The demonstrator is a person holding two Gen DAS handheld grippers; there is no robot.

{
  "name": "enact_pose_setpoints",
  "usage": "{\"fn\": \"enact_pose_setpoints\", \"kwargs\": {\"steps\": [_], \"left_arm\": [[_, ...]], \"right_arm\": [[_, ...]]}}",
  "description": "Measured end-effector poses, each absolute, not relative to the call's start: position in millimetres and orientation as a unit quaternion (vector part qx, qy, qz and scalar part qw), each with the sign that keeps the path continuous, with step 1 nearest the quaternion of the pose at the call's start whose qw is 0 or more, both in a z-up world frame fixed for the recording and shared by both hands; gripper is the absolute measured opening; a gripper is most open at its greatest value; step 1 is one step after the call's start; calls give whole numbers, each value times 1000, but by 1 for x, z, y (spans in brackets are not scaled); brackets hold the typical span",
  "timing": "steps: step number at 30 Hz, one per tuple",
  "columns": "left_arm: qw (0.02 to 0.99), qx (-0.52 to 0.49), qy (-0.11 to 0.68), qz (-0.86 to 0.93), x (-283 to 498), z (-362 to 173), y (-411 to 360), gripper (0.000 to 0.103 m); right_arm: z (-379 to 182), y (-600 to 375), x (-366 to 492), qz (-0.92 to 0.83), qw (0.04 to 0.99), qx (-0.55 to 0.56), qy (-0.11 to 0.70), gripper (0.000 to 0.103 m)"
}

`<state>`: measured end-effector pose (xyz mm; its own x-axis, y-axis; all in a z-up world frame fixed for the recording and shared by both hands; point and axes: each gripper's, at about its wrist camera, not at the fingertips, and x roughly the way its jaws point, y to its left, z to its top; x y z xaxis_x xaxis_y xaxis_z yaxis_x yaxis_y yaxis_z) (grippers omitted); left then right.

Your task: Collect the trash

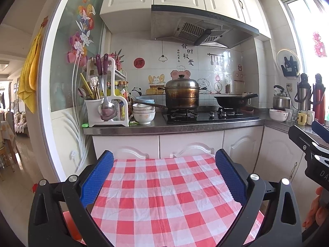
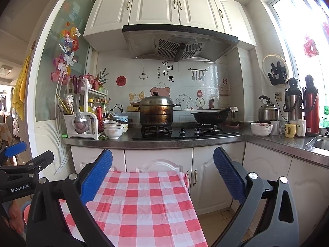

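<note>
Two grippers hang over a red-and-white checked tablecloth [image 1: 162, 195], and both are spread wide with nothing between the pads. Left gripper [image 1: 164, 162] sits square over the cloth, blue pads [image 1: 96, 179] flanking the checks on either side. Right gripper [image 2: 162, 160] rides further right, its left pad over the cloth's far edge, its right pad out over the white lower cabinets [image 2: 216, 175]. No trash shows anywhere on the cloth, so which way it points or lies I cannot tell. That cloth runs lengthwise away from the cameras toward the counter [image 2: 185, 140]. Beyond, a lidded steel pot [image 1: 182, 94] sits on the left burner of the hob, a black wok [image 1: 232, 100] on the right, and stacked white bowls [image 1: 144, 112] rest left of the stove.
</note>
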<state>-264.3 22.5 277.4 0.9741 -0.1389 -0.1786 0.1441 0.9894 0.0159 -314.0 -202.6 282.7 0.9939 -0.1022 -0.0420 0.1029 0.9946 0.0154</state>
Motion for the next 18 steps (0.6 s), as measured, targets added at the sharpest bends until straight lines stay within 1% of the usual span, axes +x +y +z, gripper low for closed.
{"fn": "enact_pose_setpoints", "kwargs": {"steps": [18], "left_arm": [[993, 15, 90, -72, -262, 276, 24, 98]], "right_arm": [[279, -199, -309, -51, 998, 5, 27, 99]]}}
